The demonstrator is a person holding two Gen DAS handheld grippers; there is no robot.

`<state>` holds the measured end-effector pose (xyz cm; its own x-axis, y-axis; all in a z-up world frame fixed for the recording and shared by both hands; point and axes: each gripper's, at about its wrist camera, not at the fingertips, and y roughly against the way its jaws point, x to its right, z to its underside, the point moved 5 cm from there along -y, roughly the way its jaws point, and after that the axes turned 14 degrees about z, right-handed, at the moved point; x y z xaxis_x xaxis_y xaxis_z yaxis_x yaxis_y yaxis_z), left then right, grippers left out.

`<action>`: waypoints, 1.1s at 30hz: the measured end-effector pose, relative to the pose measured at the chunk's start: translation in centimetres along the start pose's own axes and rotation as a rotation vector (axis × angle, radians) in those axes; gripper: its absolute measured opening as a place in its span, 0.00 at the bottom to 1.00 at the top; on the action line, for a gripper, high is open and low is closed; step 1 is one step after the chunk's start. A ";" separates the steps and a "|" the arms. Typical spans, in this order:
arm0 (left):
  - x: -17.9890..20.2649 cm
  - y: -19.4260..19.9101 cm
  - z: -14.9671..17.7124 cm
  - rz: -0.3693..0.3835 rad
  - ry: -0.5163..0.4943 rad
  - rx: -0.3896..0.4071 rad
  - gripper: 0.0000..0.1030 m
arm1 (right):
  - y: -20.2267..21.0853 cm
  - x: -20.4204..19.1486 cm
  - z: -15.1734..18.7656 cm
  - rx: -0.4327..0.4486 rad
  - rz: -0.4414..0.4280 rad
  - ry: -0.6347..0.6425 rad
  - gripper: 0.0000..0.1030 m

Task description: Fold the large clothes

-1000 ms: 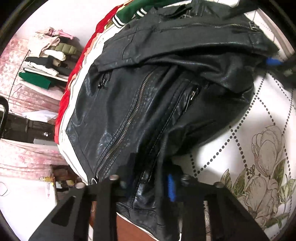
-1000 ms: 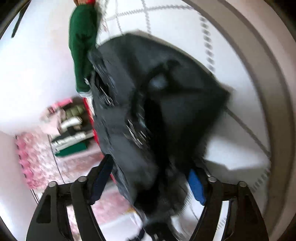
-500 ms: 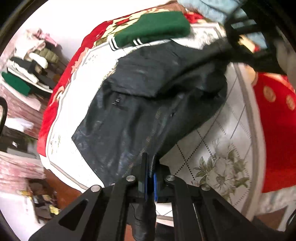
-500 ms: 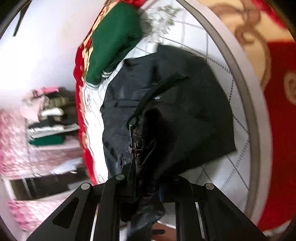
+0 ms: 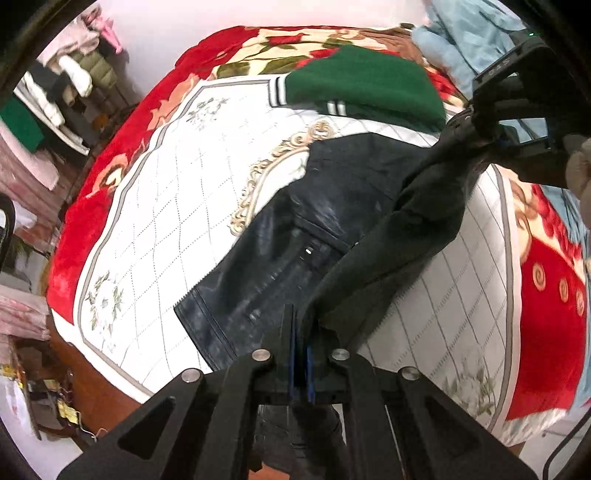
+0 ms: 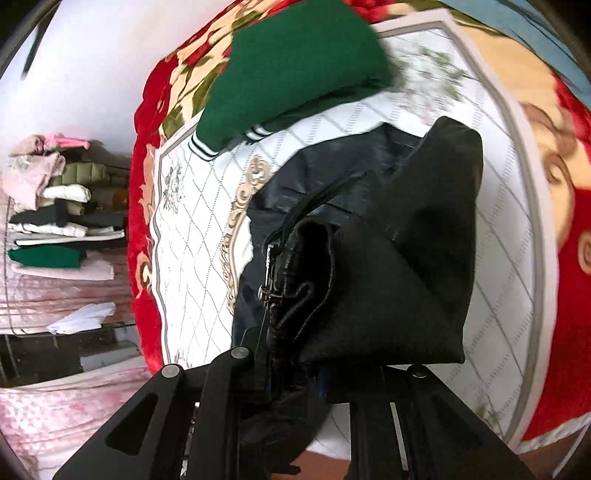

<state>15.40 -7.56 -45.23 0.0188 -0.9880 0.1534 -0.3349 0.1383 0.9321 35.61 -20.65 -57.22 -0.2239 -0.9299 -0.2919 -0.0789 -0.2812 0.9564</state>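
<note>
A black leather jacket (image 5: 314, 236) hangs lifted over the white quilted bed cover (image 5: 177, 206), its lower part still trailing on the cover. My left gripper (image 5: 300, 354) is shut on one edge of the jacket. My right gripper (image 6: 295, 373) is shut on another bunched edge with a zipper (image 6: 271, 273); it also shows at the far right of the left wrist view (image 5: 491, 136), holding the jacket's other end up. The black lining (image 6: 406, 266) faces the right wrist camera.
A folded green sweater with striped cuffs (image 5: 362, 85) lies at the far side of the cover (image 6: 295, 70). A red floral blanket (image 5: 546, 295) rims the bed. A shelf of folded clothes (image 6: 55, 206) stands at left. Light-blue clothes (image 5: 465, 33) lie at the back right.
Both grippers have closed on the jacket and risen well above the bed, lifting the jacket off the cover. More of the white cover now shows under it.
</note>
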 end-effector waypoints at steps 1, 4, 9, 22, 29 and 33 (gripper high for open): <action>-0.8 -0.4 -0.5 0.008 0.011 -0.005 0.02 | -0.6 -1.1 -0.5 -0.002 0.011 0.006 0.16; -3.4 -2.0 -1.7 0.024 0.040 -0.022 0.02 | -3.4 -4.0 -2.0 -0.014 0.050 0.043 0.16; -7.7 -6.7 -2.9 0.035 0.091 -0.086 0.06 | -9.6 -7.3 -4.4 -0.068 0.108 0.067 0.17; -13.1 -8.0 -5.1 0.159 0.266 -0.049 0.95 | -12.1 -10.1 -5.5 -0.062 -0.069 0.136 0.59; -10.9 -9.2 -8.5 0.094 0.281 -0.015 0.95 | -8.0 0.1 -4.3 0.084 0.080 0.014 0.79; -8.1 -13.4 -11.6 0.065 0.258 -0.038 0.96 | -10.5 6.8 -5.4 0.064 0.122 -0.083 0.79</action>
<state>30.70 -0.60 -55.16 0.2391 -0.9275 0.2873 -0.3081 0.2082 0.9283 40.16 -25.28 -69.24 -0.3146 -0.9327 -0.1763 -0.1078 -0.1494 0.9829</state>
